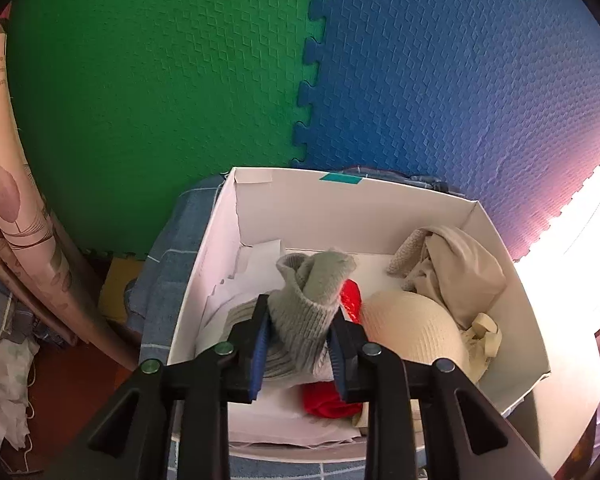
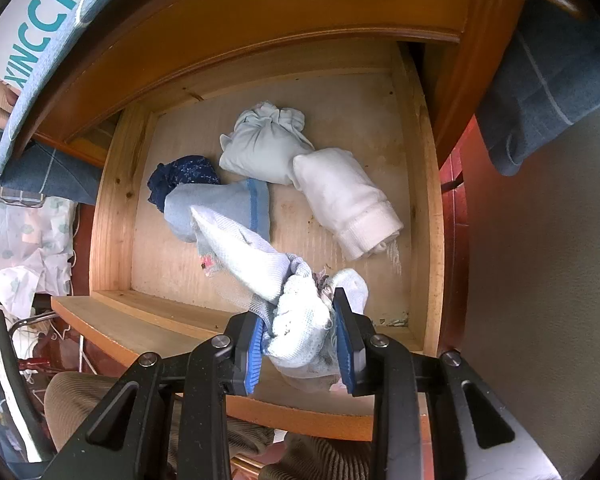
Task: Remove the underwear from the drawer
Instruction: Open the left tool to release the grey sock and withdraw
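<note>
In the right wrist view my right gripper is shut on a pale blue and white rolled garment, held above the front of the open wooden drawer. In the drawer lie a light blue roll, a navy piece, a pale green bundle and a white roll. In the left wrist view my left gripper is shut on a grey knitted sock over a white cardboard box.
The white box holds a cream bra cup, a beige garment, a red piece and white paper. It rests on blue checked cloth. Green and blue foam mats cover the wall behind. A shoebox sits above the drawer.
</note>
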`<state>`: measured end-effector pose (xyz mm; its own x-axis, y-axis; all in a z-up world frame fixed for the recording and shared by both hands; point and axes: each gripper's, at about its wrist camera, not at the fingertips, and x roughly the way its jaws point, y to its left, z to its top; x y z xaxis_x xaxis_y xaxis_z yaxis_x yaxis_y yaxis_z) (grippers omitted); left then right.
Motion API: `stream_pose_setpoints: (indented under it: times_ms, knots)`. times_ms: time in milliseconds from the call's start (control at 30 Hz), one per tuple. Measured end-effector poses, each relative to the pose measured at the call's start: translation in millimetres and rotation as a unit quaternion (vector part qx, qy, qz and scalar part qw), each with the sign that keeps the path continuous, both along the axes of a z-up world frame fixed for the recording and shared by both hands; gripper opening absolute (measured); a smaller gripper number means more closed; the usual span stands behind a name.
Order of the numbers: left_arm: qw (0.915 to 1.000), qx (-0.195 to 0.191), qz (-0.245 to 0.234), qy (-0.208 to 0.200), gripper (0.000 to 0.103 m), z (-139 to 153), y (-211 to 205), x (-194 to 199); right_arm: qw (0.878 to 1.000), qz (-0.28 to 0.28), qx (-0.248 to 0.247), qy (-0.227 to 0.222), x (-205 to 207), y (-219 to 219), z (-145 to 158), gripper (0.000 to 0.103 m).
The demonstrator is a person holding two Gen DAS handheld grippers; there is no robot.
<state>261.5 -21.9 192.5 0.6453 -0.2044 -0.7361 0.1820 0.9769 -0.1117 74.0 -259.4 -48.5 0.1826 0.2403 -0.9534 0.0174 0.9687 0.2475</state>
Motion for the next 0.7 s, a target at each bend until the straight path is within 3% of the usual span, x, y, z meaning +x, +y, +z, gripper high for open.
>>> stream_pose_setpoints:
  times_ms: [267, 533, 700]
  knots:
    - [0.9998, 0.01, -0.003, -0.014, 0.052, 23, -2, -13, 1.0, 0.001, -0.002, 0.0, -1, 0, 1, 0.029]
    - [0.998, 0.031, 0.008, -0.055, 0.054, 48, 5, -51, 1.0, 0.006, -0.009, -0.001, -1, 3, 1, 0.029]
    - [0.9967, 0.044, 0.01, -0.068, 0.054, 44, 14, -91, 1.0, 0.015, -0.024, -0.007, -2, 6, 4, 0.029]
